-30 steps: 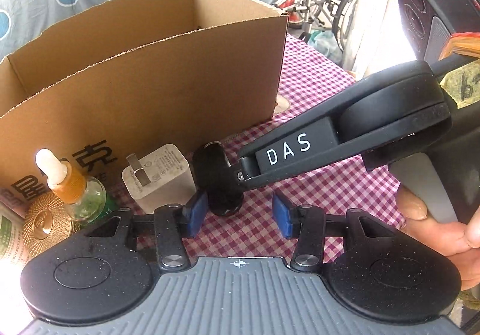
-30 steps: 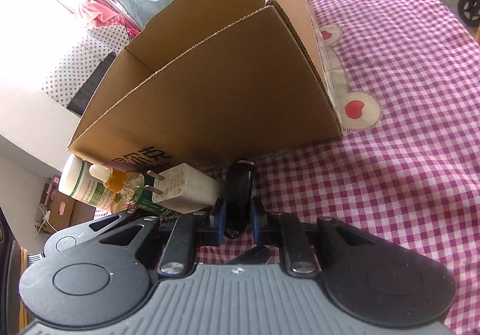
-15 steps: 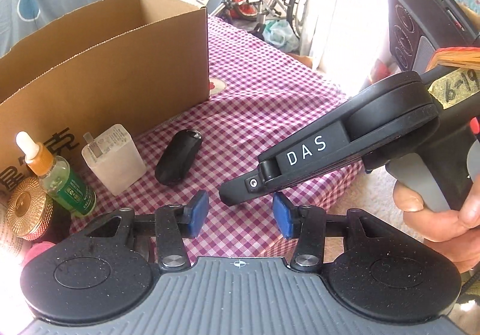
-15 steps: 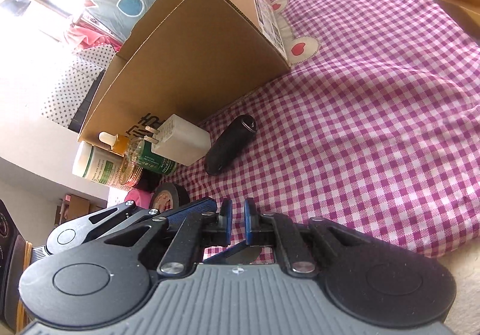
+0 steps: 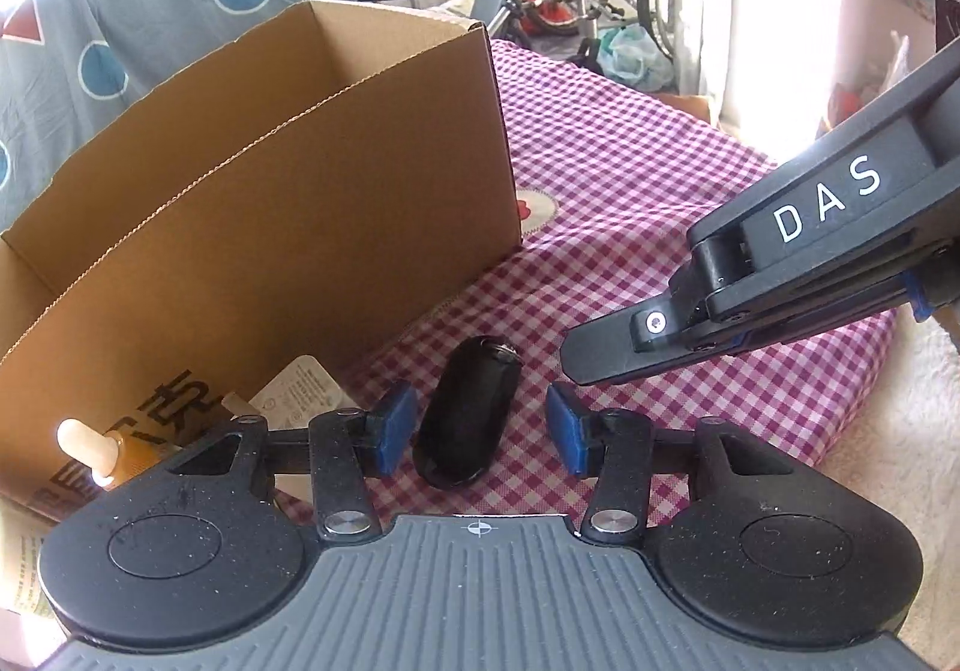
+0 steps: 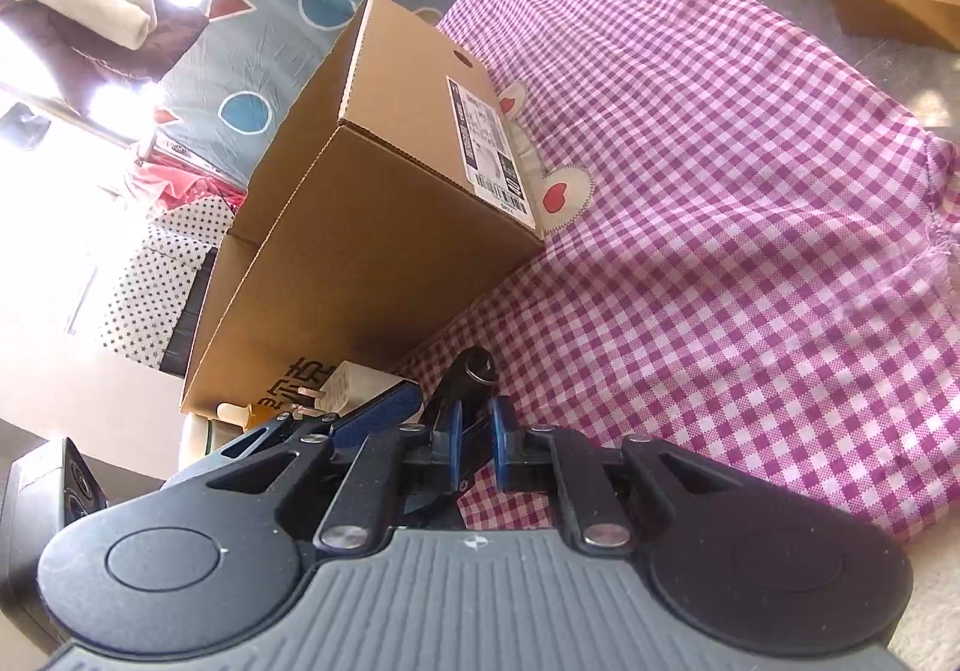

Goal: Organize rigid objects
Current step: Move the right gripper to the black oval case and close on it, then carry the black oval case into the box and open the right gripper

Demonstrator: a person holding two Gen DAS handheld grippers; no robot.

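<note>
The left gripper (image 5: 479,427) is being held with its jaws partly apart around the black oval object (image 5: 468,419), which is lying on the checked cloth (image 5: 630,179) in the lower middle of the left wrist view; a gap is being kept between the object and each blue pad (image 5: 393,425), so nothing is being gripped. The right gripper (image 5: 570,365) is being shown entering from the right edge of that view, its tip hanging just right of the object and clear of it; in its own view its blue pads (image 6: 501,443) are being kept close together with nothing pinched between them, while the object (image 6: 474,371) is being seen just past them. The cardboard box (image 5: 288,191), open at the top, is being seen filling the left and centre of the left wrist view, behind the object. A white charger (image 5: 300,389) and a dropper bottle (image 5: 102,452) are being seen at the lower left, against the box's front wall.
</note>
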